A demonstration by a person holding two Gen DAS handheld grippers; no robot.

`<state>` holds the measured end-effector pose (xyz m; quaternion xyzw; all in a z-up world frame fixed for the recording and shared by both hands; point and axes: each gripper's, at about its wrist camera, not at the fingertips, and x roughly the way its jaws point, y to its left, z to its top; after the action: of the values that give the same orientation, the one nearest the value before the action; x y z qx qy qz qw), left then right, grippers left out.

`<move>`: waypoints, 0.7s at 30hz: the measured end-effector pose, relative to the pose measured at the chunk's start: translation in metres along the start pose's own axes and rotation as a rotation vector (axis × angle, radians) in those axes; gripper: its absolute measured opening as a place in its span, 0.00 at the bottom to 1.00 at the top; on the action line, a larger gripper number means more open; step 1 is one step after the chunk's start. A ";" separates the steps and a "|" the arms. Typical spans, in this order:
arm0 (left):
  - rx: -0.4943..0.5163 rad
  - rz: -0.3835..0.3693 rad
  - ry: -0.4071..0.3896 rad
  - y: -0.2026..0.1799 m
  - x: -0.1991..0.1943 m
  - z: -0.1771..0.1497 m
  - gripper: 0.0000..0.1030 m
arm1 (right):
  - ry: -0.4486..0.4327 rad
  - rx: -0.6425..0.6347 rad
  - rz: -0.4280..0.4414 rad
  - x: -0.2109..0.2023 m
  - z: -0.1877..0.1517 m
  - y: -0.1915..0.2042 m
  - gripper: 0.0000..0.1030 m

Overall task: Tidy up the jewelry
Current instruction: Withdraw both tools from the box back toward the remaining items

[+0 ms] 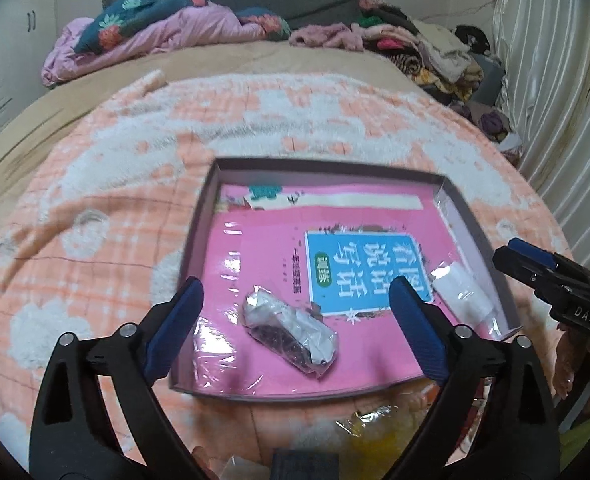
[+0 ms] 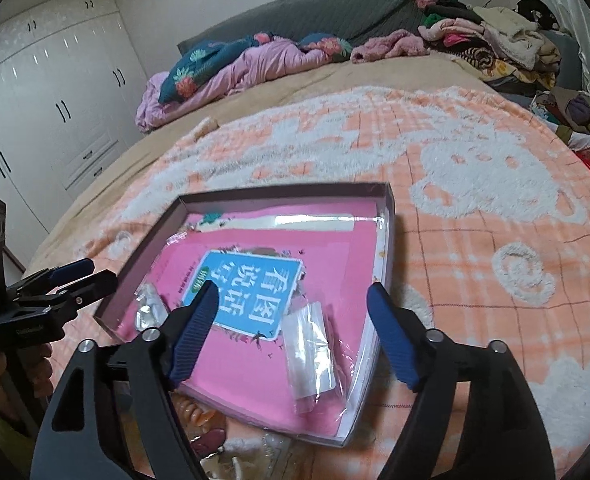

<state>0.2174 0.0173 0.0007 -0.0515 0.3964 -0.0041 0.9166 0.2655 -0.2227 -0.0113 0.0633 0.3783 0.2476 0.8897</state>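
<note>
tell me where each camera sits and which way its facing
Left wrist: on the left gripper, looking down over the shallow box at a wrapped packet; its open fingers and the right gripper show.
Right wrist: on the right gripper, above the box's near right corner, over a clear bag; the left gripper shows.
Shared: box, pink book, bed.

bag of dark beads [image 1: 291,334] contents too blurred to identify, clutter at bottom edge [image 1: 371,432] cut off and blurred

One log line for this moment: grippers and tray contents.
left gripper: open, empty | right gripper: open, empty | tray: pink book, bead packet, clear bag
</note>
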 end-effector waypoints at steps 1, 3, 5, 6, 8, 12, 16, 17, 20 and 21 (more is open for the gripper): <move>0.000 0.006 -0.012 -0.001 -0.006 0.001 0.87 | -0.008 -0.001 0.002 -0.004 0.001 0.001 0.77; -0.004 0.012 -0.025 -0.002 -0.014 0.002 0.89 | -0.018 -0.004 0.007 -0.010 0.002 0.004 0.78; -0.012 0.009 -0.037 -0.003 -0.022 0.002 0.91 | -0.031 -0.004 0.013 -0.019 0.002 0.007 0.80; -0.016 0.005 -0.045 -0.004 -0.027 0.001 0.91 | -0.036 -0.004 0.014 -0.022 0.002 0.008 0.80; -0.016 0.006 -0.054 -0.005 -0.034 0.001 0.91 | -0.052 -0.010 0.010 -0.032 0.002 0.012 0.82; -0.019 0.004 -0.074 -0.006 -0.049 0.000 0.91 | -0.096 -0.007 0.000 -0.053 0.002 0.015 0.85; -0.034 0.002 -0.100 -0.005 -0.065 -0.002 0.91 | -0.137 0.001 -0.008 -0.074 0.002 0.017 0.87; -0.036 0.001 -0.107 -0.005 -0.070 -0.003 0.91 | -0.149 0.002 -0.009 -0.081 0.001 0.018 0.89; -0.045 -0.010 -0.123 -0.004 -0.083 -0.005 0.91 | -0.173 0.001 -0.013 -0.094 0.001 0.021 0.91; -0.047 -0.014 -0.130 -0.004 -0.087 -0.006 0.91 | -0.183 0.001 -0.012 -0.099 0.000 0.023 0.91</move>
<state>0.1534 0.0164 0.0600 -0.0758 0.3358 0.0021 0.9389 0.1983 -0.2512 0.0594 0.0837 0.2960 0.2351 0.9220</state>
